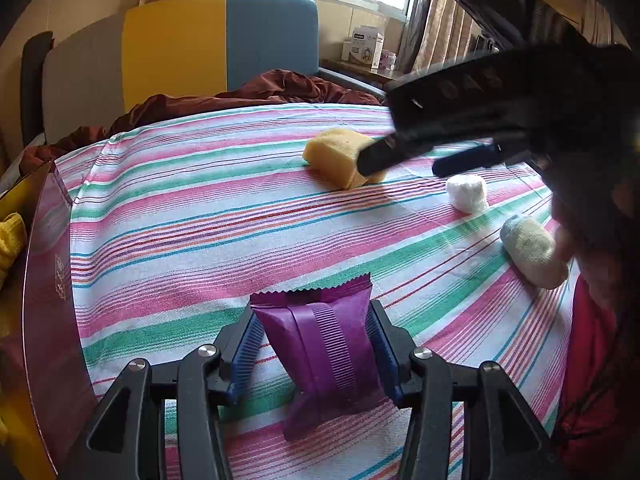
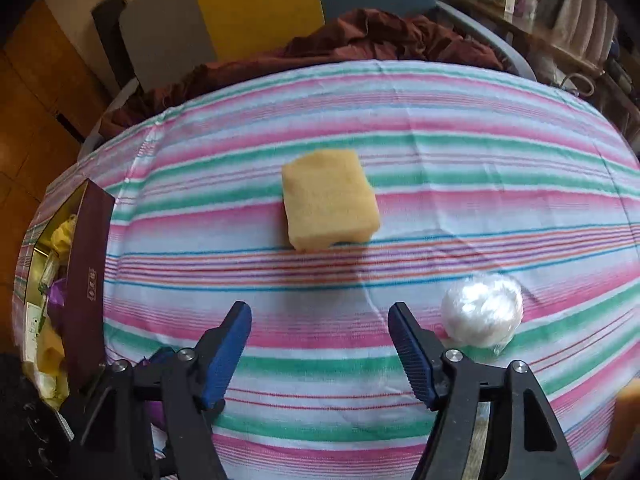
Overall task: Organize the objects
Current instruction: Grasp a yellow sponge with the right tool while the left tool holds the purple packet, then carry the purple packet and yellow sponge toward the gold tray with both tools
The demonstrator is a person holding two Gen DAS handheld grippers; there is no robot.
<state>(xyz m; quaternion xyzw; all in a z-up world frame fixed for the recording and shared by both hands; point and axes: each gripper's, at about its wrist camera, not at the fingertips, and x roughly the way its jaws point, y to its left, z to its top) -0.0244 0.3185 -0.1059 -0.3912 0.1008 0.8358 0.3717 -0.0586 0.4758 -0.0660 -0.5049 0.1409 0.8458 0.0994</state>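
Left tongs (image 1: 316,344) clenched on a purple packet (image 1: 320,356), lifted off the striped cloth (image 1: 240,208) near a maroon box (image 1: 48,300). Right tongs (image 2: 320,344) spread wide, hovering short of the yellow sponge (image 2: 330,204), beside a white wrapped ball (image 2: 482,310).

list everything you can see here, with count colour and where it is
packet: 1, purple, clamped in the left gripper, near edge of the cloth
sponge: 1, yellow, middle of the cloth
wrapped ball: 1, white in clear film, right of the sponge
roll: 1, cream, right edge of the cloth
box: 1, maroon outside and yellow inside, left edge, holding yellow and purple items
striped cloth: 1, pink, green and white, covering the surface
blanket: 1, dark red, bunched behind the cloth
left gripper: black with blue pads, shut on the packet
right gripper: black with blue pads, open, above the cloth
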